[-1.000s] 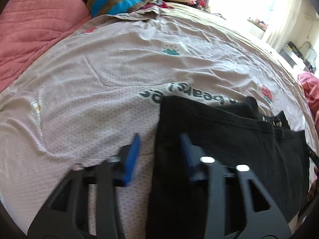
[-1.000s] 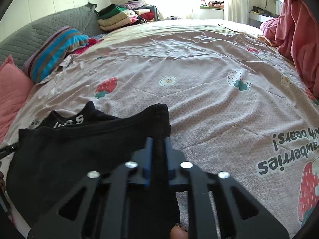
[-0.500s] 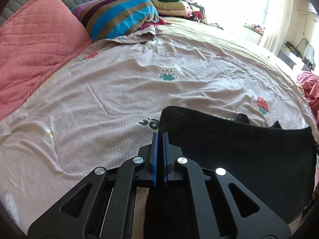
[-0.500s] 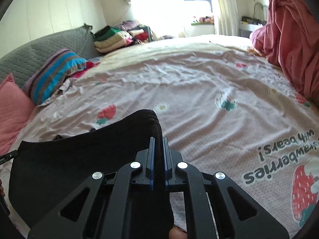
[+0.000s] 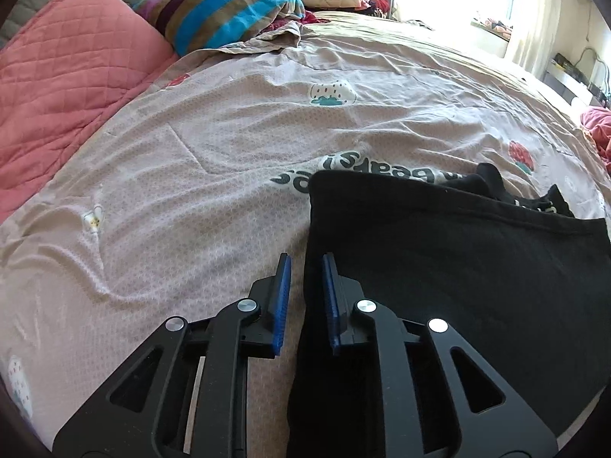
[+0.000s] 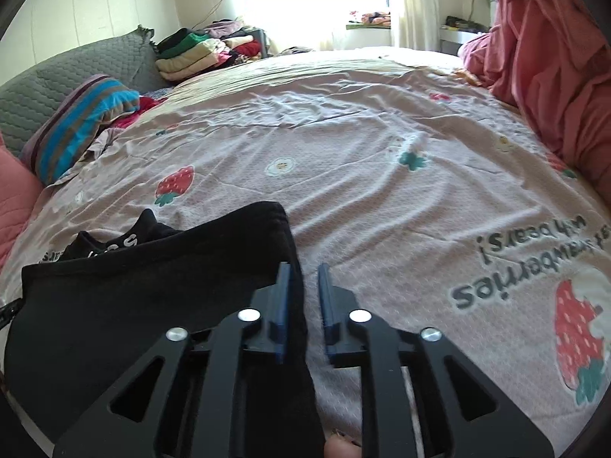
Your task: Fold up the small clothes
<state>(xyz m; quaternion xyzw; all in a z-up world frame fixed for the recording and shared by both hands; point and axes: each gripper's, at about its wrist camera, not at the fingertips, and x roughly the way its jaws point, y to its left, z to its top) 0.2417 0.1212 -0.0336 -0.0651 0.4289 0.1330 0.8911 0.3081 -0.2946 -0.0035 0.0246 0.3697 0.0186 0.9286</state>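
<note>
A black garment lies folded flat on the strawberry-print bedsheet, its collar with white lettering showing past the far folded edge. My left gripper hovers low over the garment's left edge. Its jaws are opening, with that edge lying loose in the gap between the blue pads. My right gripper sits over the garment's right edge. Its jaws are opening too, and the black cloth runs between them without being pinched.
A pink quilted pillow and a striped pillow lie at the left by the grey headboard. Folded clothes are stacked at the far end. A pink blanket is heaped on the right. A fingertip shows beneath the right gripper.
Half a second ago both grippers were shut on the garment's edges and held it raised. Now both pairs of jaws have parted and the cloth lies flat, the collar showing again.
</note>
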